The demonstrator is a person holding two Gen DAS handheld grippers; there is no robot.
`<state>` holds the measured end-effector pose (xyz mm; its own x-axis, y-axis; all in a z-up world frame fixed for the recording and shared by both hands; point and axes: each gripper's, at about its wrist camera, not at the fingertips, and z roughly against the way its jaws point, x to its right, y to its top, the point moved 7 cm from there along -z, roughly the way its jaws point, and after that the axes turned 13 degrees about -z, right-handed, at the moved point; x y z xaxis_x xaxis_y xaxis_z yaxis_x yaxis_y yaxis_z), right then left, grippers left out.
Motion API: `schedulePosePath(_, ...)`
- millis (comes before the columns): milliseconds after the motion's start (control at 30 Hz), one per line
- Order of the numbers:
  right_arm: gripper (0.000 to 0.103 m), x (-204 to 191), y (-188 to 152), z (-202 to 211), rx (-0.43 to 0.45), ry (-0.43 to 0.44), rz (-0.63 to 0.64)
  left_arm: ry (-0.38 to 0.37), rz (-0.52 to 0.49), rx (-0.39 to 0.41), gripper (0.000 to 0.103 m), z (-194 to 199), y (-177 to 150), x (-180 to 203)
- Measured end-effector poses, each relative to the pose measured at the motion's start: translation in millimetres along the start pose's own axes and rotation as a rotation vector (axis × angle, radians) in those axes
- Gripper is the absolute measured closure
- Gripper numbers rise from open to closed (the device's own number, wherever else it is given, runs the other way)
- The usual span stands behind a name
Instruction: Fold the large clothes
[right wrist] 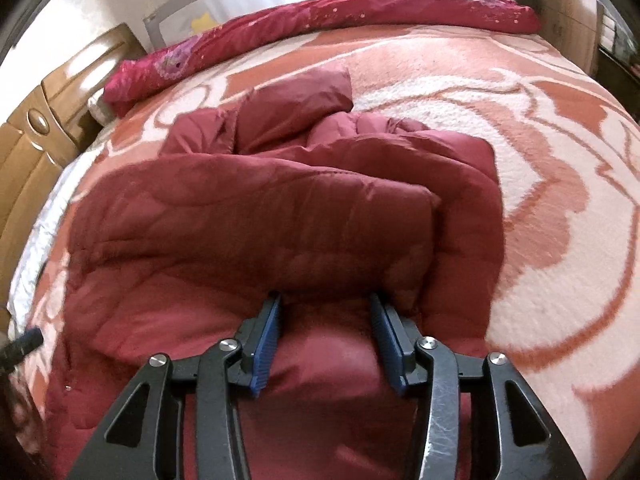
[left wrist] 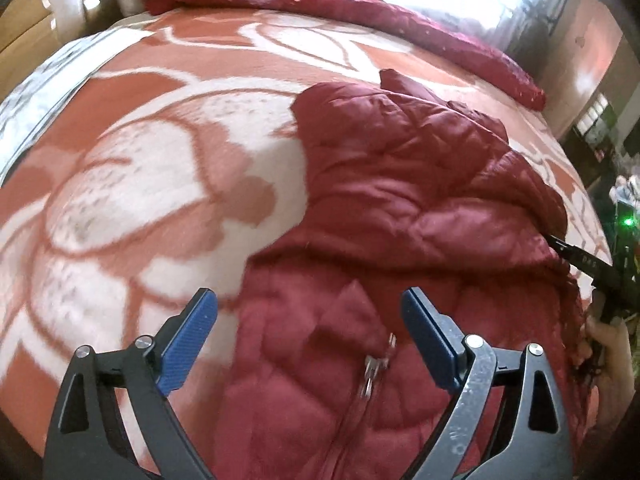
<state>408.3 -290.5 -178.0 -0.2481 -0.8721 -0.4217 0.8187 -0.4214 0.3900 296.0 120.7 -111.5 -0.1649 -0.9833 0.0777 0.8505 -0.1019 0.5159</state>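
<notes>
A dark red quilted jacket lies crumpled on a bed, with its zipper running toward the camera in the left wrist view. My left gripper hovers wide open over the jacket's left edge with nothing between its blue pads. In the right wrist view the jacket is partly folded over itself. My right gripper has its tips tucked under that thick fold. Puffy fabric sits between its jaws, which stand apart, and both inner pad faces show. The right gripper's black finger pokes into the jacket's right side.
The bed is covered by an orange and white flowered blanket. A rolled magenta quilt lies along the far edge. A wooden headboard stands at the left. A person's hand shows at the right edge.
</notes>
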Motion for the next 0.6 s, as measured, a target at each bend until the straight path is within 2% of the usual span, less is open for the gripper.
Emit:
schedulePosePath(133,0.041,-6,-12,31,0.021,0.05,0.008,-0.002,0.024,0.009,0.009,17,-19,-4)
schedulePosePath(300,0.038,-4,-37,63,0.007,0.109,0.008,0.02,0.013,0.006,0.009,34,-40,-5)
schedulePosePath(600,0.037,10,-82,99,-0.018,0.14,-0.036,0.007,0.018,0.005,0.009,50,-62,-3)
